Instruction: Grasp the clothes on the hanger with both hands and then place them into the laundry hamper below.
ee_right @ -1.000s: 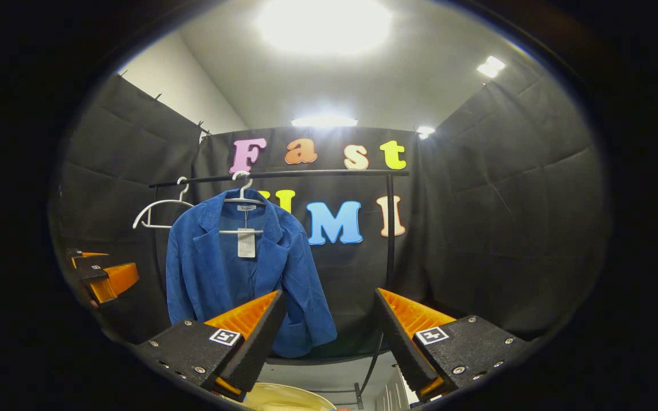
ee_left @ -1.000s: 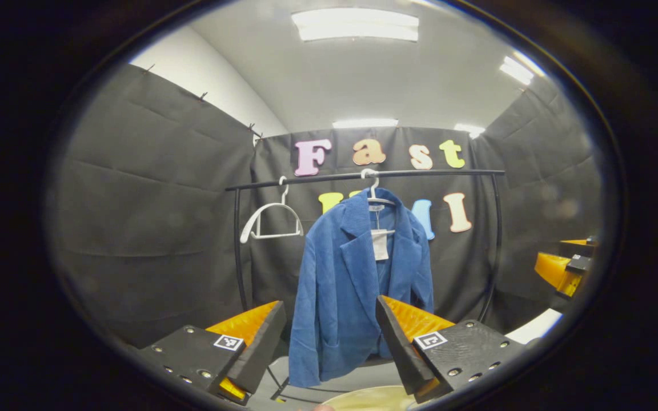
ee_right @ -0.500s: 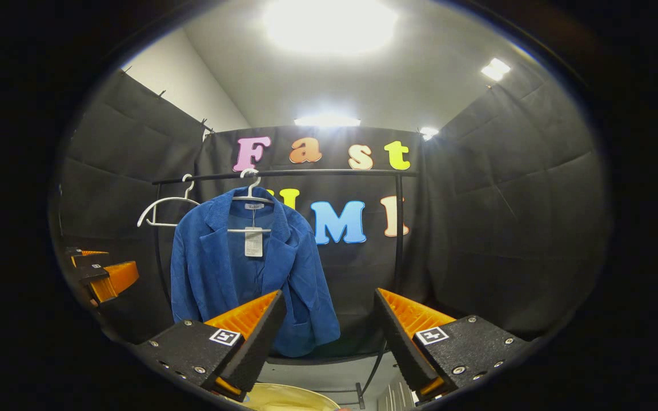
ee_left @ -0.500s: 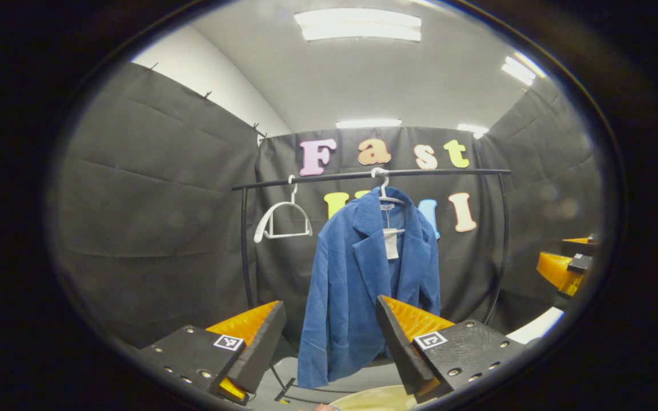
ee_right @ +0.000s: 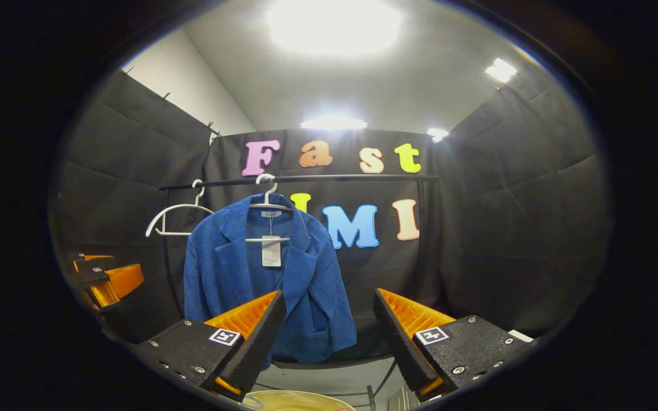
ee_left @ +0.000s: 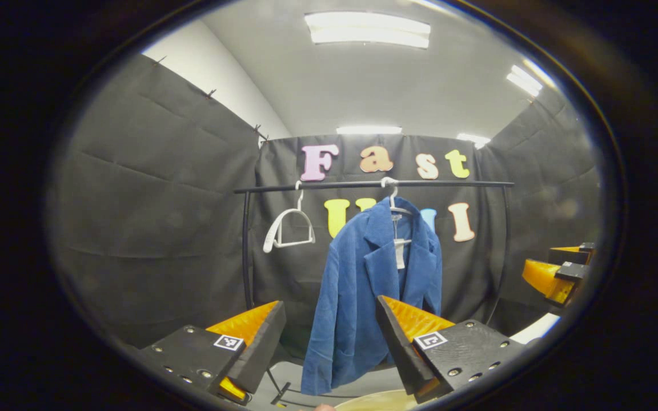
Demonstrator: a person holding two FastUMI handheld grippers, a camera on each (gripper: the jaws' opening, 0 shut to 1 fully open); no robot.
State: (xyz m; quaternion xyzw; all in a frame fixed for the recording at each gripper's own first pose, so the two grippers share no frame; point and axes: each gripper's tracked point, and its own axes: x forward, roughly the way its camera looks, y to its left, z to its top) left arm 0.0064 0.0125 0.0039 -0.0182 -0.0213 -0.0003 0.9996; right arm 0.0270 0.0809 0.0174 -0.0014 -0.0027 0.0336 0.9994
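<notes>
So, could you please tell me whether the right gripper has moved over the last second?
Yes. In the right gripper view the blue jacket and the rail have drifted rightward and slightly down, so the right gripper has swung leftward toward the jacket, jaws open.

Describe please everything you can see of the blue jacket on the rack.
The blue jacket looks like ribbed corduroy, with a wide notched collar and long sleeves hanging straight down. It hangs open at the front on a white hanger hooked over the black rail, and a pale tag dangles inside the neck. An empty white hanger hangs beside it. Both the left gripper and the right gripper are open and apart from the jacket.
</notes>
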